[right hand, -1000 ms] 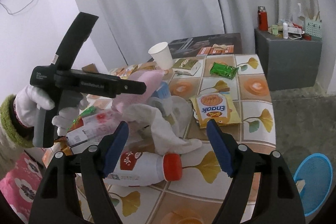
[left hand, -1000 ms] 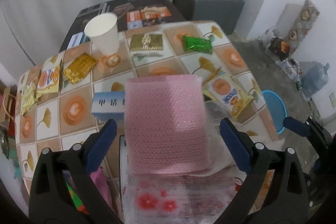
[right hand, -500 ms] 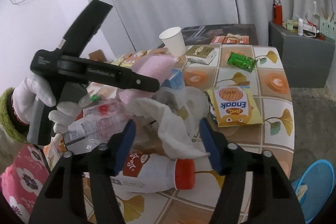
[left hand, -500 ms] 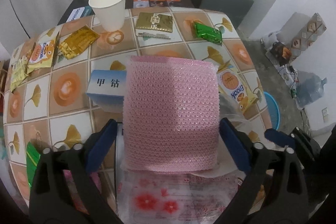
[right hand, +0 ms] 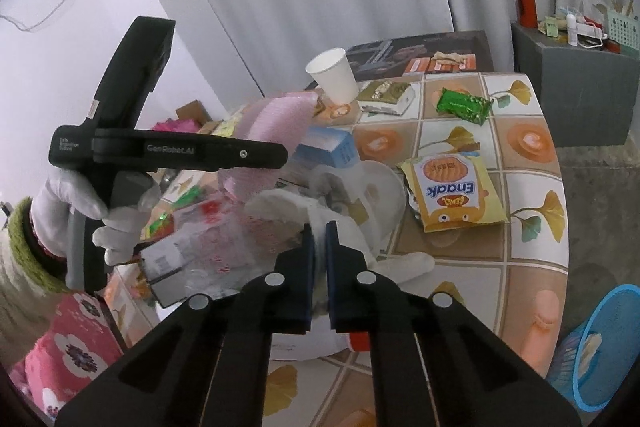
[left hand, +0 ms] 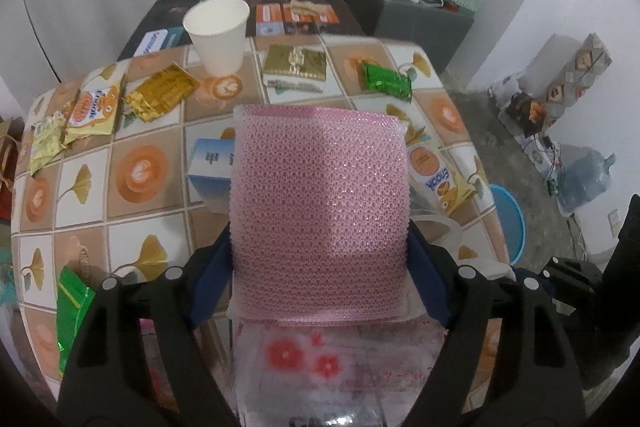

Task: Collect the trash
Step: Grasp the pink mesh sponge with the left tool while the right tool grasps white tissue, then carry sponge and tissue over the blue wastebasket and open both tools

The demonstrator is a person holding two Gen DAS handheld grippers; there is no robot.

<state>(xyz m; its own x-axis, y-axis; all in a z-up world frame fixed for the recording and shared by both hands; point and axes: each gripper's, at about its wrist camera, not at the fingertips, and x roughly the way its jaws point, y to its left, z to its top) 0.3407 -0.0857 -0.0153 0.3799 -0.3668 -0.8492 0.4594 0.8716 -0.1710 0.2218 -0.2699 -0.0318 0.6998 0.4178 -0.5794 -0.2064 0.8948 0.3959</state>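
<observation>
The left gripper is clamping a pink sponge pack; the right gripper is pinching white tissue above the table.

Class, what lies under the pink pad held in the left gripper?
Under the pink pad a blue box and a snack packet poke out on the table; whatever lies directly beneath is covered.

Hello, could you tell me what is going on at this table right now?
A person is clearing trash with two handheld grippers. The left gripper is shut on a pink mesh sponge pack held above the tiled table. The right gripper is shut on a white tissue in the clutter. A paper cup, snack packets and a blue bin on the floor are nearby.
</observation>
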